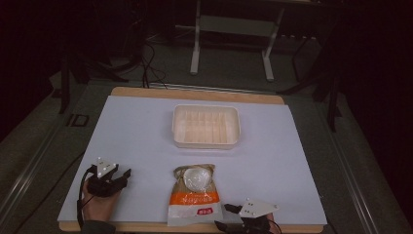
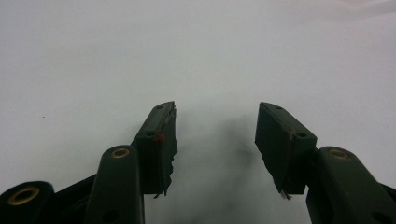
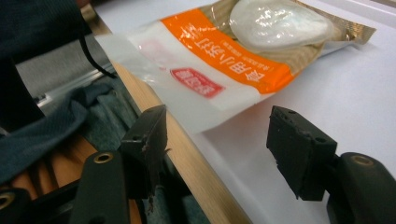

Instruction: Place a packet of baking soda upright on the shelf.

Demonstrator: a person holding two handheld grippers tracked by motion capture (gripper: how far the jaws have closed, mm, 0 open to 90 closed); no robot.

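The right gripper (image 1: 225,217) sits at the near edge of the table (image 1: 136,131), at about 5 o'clock from the table's centre. Its jaws are spread wide and hold nothing. In the right gripper view they straddle the wooden edge strip (image 3: 187,154), just short of the bottom corner of the bag (image 3: 205,70).

The left gripper (image 1: 125,176) rests at about 8 o'clock, held by a hand (image 1: 97,202). Its jaws are likewise wide apart and empty, over bare white surface (image 2: 196,56).

Count: two grippers, one bag (image 1: 195,195), one tray (image 1: 206,126).

The bag lies flat at 6 o'clock, between the two grippers — nearer the right one. Its long axis runs from 6 to 12 o'clock. The white and orange printed end points toward the near edge and overhangs it slightly. The brown end, carrying a clear window over a white rounded content (image 1: 197,178), points toward the tray.

The tray, a pale rectangular container with a ribbed floor, stands at 12 o'clock from the bag, well apart from it. Its long axis runs from 9 to 3 o'clock.

Open room: wide white areas lie on both sides of the tray and bag — out to the left and right edges.
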